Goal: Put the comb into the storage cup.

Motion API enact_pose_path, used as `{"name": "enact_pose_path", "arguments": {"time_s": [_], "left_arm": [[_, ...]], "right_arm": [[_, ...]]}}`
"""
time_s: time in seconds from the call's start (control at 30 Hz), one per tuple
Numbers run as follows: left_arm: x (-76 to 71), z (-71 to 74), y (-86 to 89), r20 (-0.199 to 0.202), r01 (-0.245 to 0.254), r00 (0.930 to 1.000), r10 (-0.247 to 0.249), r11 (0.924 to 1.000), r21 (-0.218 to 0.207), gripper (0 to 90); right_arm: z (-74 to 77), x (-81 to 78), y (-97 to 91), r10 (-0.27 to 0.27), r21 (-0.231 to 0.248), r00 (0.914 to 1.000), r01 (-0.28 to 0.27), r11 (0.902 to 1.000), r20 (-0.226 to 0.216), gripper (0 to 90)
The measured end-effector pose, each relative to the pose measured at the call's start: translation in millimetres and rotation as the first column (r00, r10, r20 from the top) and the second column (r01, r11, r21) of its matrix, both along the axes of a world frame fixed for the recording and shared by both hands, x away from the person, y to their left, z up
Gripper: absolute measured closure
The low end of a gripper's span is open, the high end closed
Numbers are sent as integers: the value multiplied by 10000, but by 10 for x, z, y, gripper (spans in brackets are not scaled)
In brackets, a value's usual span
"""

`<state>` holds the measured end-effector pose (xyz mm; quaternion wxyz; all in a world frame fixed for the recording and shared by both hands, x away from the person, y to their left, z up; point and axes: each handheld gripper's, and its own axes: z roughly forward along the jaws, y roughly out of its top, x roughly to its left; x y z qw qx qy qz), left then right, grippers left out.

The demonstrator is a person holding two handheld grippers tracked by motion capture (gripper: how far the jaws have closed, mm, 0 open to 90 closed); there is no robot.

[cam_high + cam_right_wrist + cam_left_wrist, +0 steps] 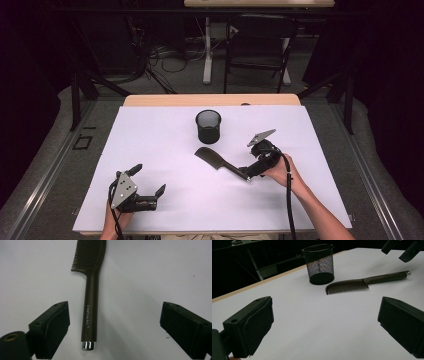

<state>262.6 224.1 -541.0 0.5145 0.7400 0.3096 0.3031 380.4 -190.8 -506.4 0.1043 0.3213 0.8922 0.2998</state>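
Fingers of right gripper (113, 327) spread wide, flanking comb (91, 297) handle without touching; left gripper (324, 327) likewise agape, holding nothing. Handle lettered "Creative Art", flat on white table (150, 150). Black mesh cup (208, 126) beside comb teeth, contents unseen.

Black grippers (150, 192), grey triangular plates, black cables, padded jaws
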Motion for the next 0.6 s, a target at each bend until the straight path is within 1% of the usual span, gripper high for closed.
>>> {"name": "enact_pose_path", "arguments": {"time_s": [0.07, 0.1, 0.17, 0.2, 0.3, 0.37, 0.4, 0.43, 0.47, 0.6], "left_arm": [[1, -1, 0, 3, -10, 10000, 10, 10000, 6, 4], [1, -1, 0, 0, -9, 10000, 9, 10000, 0, 4], [2, 0, 0, 5, -8, 10000, 8, 10000, -3, 4], [2, 0, 0, 3, -6, 10000, 6, 10000, -13, 4], [4, -2, -2, -11, -7, 10000, 7, 10000, -17, 4], [4, -2, -3, -8, 1, 10000, -1, 10000, -6, 4], [4, -2, -4, -9, 1, 10000, -1, 10000, -14, 4], [4, -2, -4, -11, 3, 10000, -3, 10000, -16, 4], [5, -2, -3, -11, 5, 10000, -5, 10000, -12, 4], [6, -2, -4, -16, -10, 10000, 10, 10000, -20, 4]], "right_arm": [[6, -2, 20, 26, -22, 10000, -26, 10000, -20, 60], [2, 1, 29, 114, 28, 9999, -114, 9999, 57, 52], [12, -1, 45, 162, 8, 9998, -162, 9999, 65, 33], [18, -3, 55, 164, -1, 9999, -164, 9999, 17, 24], [25, -9, 80, 183, 79, 9998, -184, 9998, 54, 4], [25, -8, 93, 272, 67, 9996, -273, 9996, 123, 0], [27, -12, 102, 266, 81, 9996, -267, 9996, 69, 0], [27, -9, 110, 317, 32, 9994, -317, 9995, 116, 0], [29, -10, 117, 305, 93, 9995, -306, 9995, 113, 0], [41, -4, 143, 396, 91, 9991, -397, 9992, 125, 0]]}}
